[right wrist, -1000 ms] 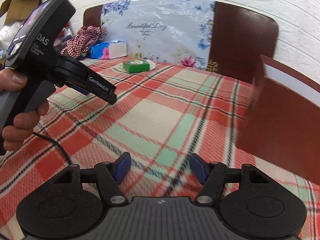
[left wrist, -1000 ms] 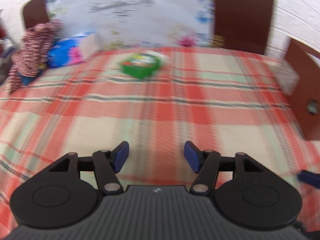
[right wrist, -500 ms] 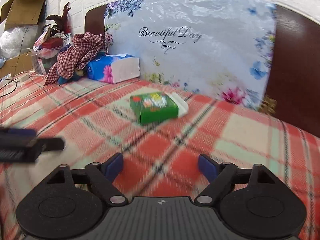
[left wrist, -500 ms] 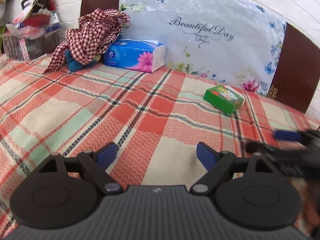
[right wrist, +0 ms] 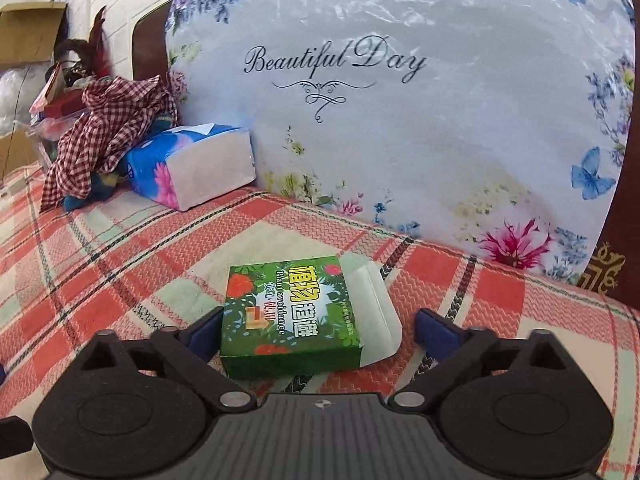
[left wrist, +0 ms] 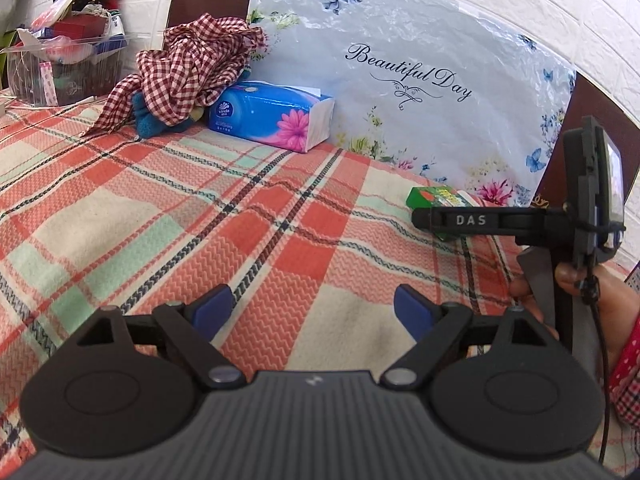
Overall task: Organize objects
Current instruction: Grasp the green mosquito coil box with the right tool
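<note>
A small green box [right wrist: 288, 316] with an open white flap lies flat on the plaid blanket [right wrist: 100, 280], close to the floral pillow. My right gripper [right wrist: 320, 326] straddles it; its jaws are closing. The left fingertip sits right at the box's side and the right fingertip still stands apart from the flap. In the left wrist view the same box [left wrist: 432, 198] lies at the far right, partly hidden behind the right tool's black arm marked DAS [left wrist: 472, 220]. My left gripper [left wrist: 312, 308] is open over bare blanket, with nothing between its fingers.
A blue tissue pack [left wrist: 272, 116] and a red checked cloth [left wrist: 188, 68] lie at the back left. Behind them is a clear bin of clutter [left wrist: 64, 60]. The big floral pillow [left wrist: 400, 80] leans on the brown headboard. A person's hand [left wrist: 580, 280] holds the right tool.
My right gripper has moved forward up to the green box, which now lies between its jaws, and the jaws have narrowed. The left gripper has opened wider, then held still.
</note>
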`<state>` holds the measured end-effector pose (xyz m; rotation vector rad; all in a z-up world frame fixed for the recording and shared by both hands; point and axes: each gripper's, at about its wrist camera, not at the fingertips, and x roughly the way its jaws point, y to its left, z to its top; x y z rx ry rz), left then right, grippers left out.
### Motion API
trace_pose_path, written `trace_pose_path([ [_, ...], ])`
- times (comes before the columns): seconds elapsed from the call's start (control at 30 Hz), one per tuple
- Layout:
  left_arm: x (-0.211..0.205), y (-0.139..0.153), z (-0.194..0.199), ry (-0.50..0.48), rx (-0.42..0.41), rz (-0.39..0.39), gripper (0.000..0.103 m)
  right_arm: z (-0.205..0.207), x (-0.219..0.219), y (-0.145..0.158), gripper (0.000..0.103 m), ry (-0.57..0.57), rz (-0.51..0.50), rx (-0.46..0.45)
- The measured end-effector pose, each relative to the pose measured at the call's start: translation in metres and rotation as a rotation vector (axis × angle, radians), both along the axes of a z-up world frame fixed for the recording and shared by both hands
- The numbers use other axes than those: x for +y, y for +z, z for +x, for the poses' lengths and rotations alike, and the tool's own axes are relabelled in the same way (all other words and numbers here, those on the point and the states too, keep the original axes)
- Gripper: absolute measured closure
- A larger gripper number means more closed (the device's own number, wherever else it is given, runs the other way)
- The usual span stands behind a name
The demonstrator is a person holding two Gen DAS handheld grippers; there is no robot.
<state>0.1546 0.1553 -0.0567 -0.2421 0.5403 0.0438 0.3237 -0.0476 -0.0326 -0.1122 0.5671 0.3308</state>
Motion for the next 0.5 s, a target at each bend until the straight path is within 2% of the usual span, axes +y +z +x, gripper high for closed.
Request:
trace_pose_path([
  [0.03,0.000,0.000,0.000,0.000,0.000,0.000,0.013,-0.003,0.002,0.001,0.038,0.026,-0.007,-0.010],
  [0.07,0.000,0.000,0.001,0.000,0.000,-0.001,0.013,-0.006,0.006,0.001,0.042,0.038,-0.034,-0.027],
  [0.17,0.000,0.000,0.002,0.004,0.002,0.002,0.013,-0.018,0.017,0.000,0.042,0.036,-0.115,-0.067],
  [0.3,-0.002,0.000,0.004,0.007,0.011,0.025,0.013,-0.045,0.008,0.001,0.042,0.002,-0.095,-0.046],
  [0.5,-0.013,0.000,0.008,0.009,0.042,0.106,0.013,-0.132,-0.023,-0.002,0.043,-0.009,-0.090,-0.021],
])
